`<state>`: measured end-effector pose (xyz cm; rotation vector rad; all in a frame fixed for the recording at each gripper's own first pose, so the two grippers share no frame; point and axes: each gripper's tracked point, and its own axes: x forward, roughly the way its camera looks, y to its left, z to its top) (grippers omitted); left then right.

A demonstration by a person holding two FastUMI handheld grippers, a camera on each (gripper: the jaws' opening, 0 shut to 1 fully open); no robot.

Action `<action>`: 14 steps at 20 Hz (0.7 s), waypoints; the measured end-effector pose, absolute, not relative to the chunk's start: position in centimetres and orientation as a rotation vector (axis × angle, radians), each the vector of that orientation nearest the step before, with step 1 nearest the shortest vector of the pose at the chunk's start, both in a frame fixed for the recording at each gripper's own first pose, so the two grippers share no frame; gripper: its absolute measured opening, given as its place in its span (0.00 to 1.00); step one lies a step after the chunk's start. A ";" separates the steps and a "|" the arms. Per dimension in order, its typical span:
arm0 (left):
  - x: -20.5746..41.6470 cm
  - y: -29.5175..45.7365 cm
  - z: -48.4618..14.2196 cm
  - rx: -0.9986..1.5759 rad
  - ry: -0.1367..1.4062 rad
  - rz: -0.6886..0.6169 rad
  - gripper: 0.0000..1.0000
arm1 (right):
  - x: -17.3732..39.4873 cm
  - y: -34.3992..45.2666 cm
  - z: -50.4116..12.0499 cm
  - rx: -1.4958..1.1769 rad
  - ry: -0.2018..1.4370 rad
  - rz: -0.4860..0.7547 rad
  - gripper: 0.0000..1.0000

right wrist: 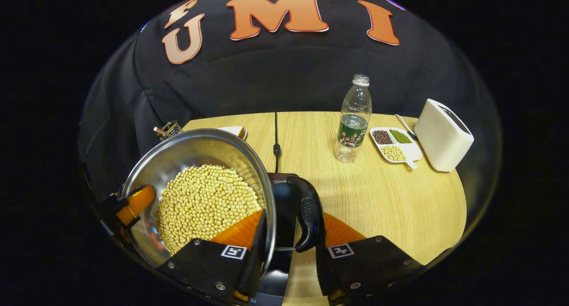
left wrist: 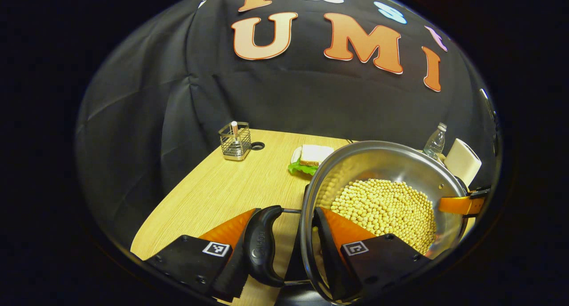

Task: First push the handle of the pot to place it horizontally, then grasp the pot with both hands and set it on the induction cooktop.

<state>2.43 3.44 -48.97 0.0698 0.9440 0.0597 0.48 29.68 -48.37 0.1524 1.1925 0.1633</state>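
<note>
Pot of beans, lower right of frame: left gripper and right gripper jaws each pinched a side handle. Advice: keep level, lower evenly onto cooktop.

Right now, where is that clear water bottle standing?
In the right gripper view, the water bottle stands upright toward the table's back, just left of the divided bean tray and the white toaster.

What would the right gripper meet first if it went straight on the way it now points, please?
Little at once: the right gripper already straddles the pot rim and side handle. Straight ahead lies the black cable on the table, then the booth wall; depth is unclear.
</note>
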 end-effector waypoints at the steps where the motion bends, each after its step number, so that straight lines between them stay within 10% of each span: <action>1: 2.4 3.5 -49.2 0.062 0.953 0.061 0.75 | 0.4 30.1 -48.8 0.144 1.196 0.159 0.52; 14: 2.8 3.4 -50.4 0.045 0.975 0.061 0.77 | -0.4 30.8 -50.7 0.152 1.222 0.139 0.52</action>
